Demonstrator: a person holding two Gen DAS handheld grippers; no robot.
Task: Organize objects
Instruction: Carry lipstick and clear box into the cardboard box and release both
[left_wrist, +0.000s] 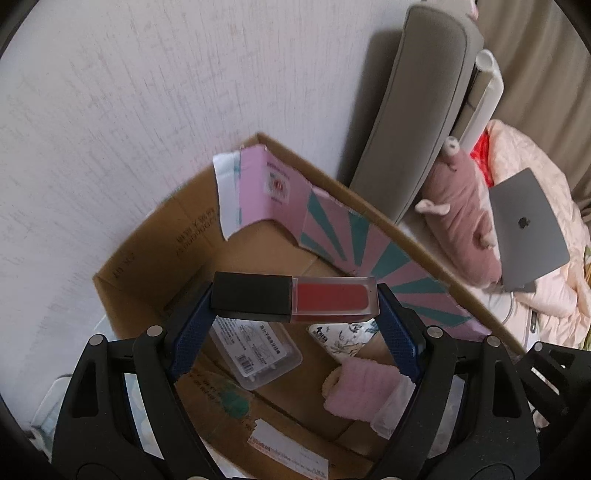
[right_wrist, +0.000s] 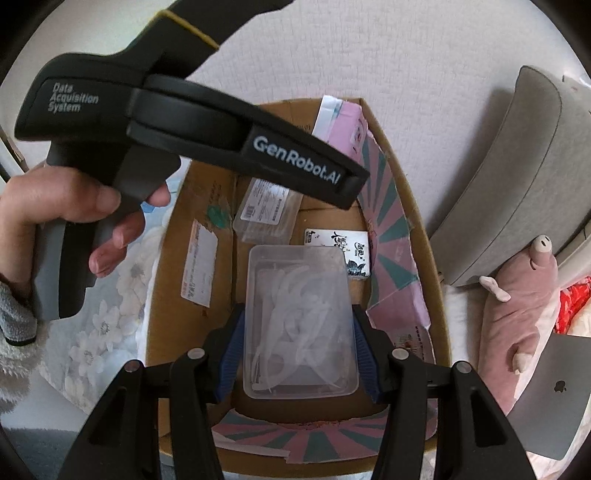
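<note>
The left tongs (left_wrist: 295, 301) hang above the cardboard box (left_wrist: 155, 254), their blue pads (left_wrist: 192, 332) clamped on the two ends of a lip gloss tube (left_wrist: 295, 299) held crosswise. The right tongs (right_wrist: 297, 328) hover over the same box, pinching a clear plastic case (right_wrist: 299, 321) by its sides. A bare left hand (right_wrist: 70, 218) grips the left tool's handle.

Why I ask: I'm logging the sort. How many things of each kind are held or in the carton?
Clear boxes: 2
Lip gloss: 1
Pink cloth: 1
Printed packet: 1
Total: 5
</note>
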